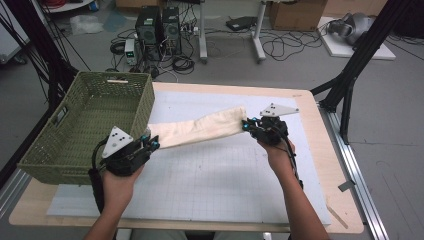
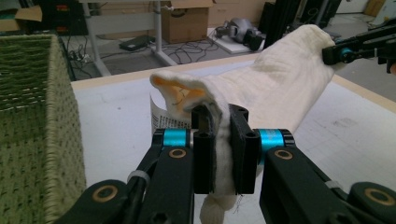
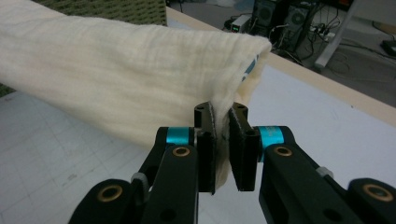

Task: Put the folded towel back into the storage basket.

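A cream cloth (image 1: 200,129) hangs stretched above the white mat between both grippers. My left gripper (image 1: 150,142) is shut on the cloth's left end, beside the green basket. In the left gripper view the cloth (image 2: 280,88) is pinched between the black jaws of that gripper (image 2: 223,154), with a small printed tag (image 2: 161,114) showing near the folded corner. My right gripper (image 1: 248,124) is shut on the cloth's right end. In the right gripper view the fabric (image 3: 121,79) bunches between the jaws of that gripper (image 3: 223,149) and runs off to the left.
A green woven basket (image 1: 80,145) stands on the table's left side, close to the left hand. The white gridded mat (image 1: 215,185) covers the wooden table (image 1: 330,150). Black frame legs, computers and cables lie on the floor beyond.
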Demonstrator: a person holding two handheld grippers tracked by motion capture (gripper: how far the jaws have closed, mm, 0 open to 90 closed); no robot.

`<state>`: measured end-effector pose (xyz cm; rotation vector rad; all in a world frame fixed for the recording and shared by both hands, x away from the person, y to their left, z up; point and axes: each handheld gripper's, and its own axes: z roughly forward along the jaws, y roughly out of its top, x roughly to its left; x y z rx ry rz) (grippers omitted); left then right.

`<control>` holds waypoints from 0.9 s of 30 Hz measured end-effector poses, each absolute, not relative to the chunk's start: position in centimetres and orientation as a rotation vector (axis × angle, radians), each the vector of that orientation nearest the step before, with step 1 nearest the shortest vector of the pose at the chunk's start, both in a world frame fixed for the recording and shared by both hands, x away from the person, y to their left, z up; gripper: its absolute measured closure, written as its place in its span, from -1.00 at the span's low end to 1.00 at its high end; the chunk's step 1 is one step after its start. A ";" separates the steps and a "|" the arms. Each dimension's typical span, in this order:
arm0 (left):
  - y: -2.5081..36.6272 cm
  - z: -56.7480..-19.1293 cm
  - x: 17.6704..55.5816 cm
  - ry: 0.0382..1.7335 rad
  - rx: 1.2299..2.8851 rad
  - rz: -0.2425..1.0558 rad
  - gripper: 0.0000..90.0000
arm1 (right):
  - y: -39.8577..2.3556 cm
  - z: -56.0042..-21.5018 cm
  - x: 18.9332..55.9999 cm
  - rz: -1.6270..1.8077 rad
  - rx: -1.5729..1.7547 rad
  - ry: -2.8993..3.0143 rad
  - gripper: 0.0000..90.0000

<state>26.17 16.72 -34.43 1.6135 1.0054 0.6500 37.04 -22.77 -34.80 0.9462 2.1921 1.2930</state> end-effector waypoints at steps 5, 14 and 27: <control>17.9 -33.9 25.6 1.024 1.593 0.676 0.80 | -21.1 -33.7 38.3 1.303 0.899 2.208 0.84; 20.1 -33.2 24.6 1.062 1.543 0.725 0.80 | -17.4 -32.4 40.4 1.300 0.813 2.247 0.84; 22.6 -32.6 23.4 1.121 1.488 0.804 0.80 | -12.8 -31.0 42.6 1.314 0.711 2.290 0.84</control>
